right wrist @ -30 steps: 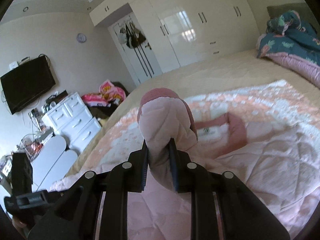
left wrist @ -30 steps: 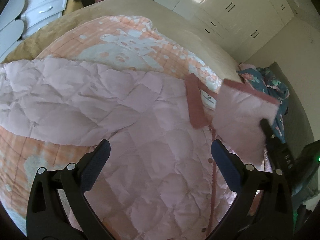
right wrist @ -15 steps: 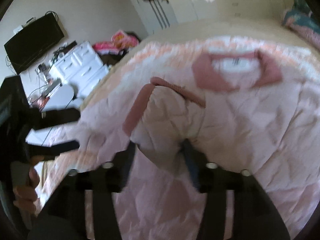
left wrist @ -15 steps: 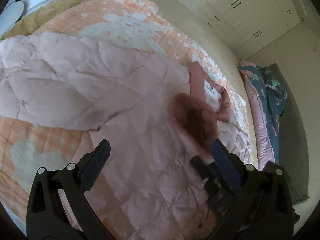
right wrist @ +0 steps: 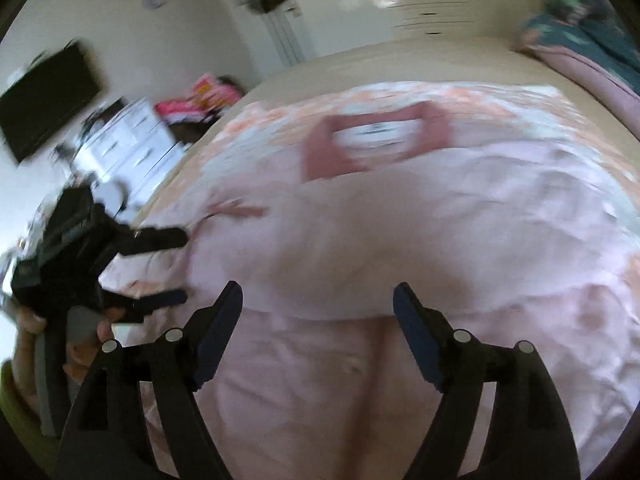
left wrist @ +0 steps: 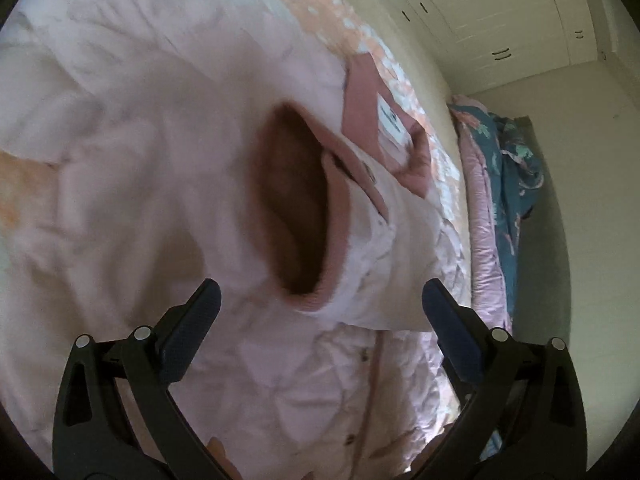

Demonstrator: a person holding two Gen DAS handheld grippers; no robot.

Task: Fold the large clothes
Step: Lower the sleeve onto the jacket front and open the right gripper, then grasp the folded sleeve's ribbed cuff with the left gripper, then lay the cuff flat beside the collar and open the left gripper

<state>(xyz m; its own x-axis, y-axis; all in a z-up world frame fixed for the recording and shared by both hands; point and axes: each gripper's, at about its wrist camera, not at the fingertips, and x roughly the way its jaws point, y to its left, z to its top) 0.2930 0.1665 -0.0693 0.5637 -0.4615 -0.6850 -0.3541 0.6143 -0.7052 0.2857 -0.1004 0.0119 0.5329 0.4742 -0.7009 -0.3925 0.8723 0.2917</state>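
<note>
A pale pink quilted jacket (left wrist: 120,200) lies spread on the bed, its darker pink collar (left wrist: 360,108) at the far side. One sleeve is folded across the body, and its dark cuff opening (left wrist: 296,208) faces my left gripper (left wrist: 320,286). That gripper hovers open just above the cloth with nothing held. In the right wrist view the jacket (right wrist: 440,240) and collar (right wrist: 320,156) look blurred. My right gripper (right wrist: 317,288) is opening; the folded sleeve's edge lies between its tips with the pads off it. The left gripper (right wrist: 182,266) shows at the left, held by a hand (right wrist: 28,320).
An orange and white bedspread (left wrist: 320,8) lies under the jacket. A teal and pink quilt (left wrist: 508,184) is bunched along the bed's right side. White wardrobes (left wrist: 500,20) stand behind the bed. A white dresser (right wrist: 136,148) and a wall television (right wrist: 44,96) are at the left.
My right gripper carried the sleeve across the jacket body, then opened and let it go. My left gripper sank closer to the jacket, toward the cuff.
</note>
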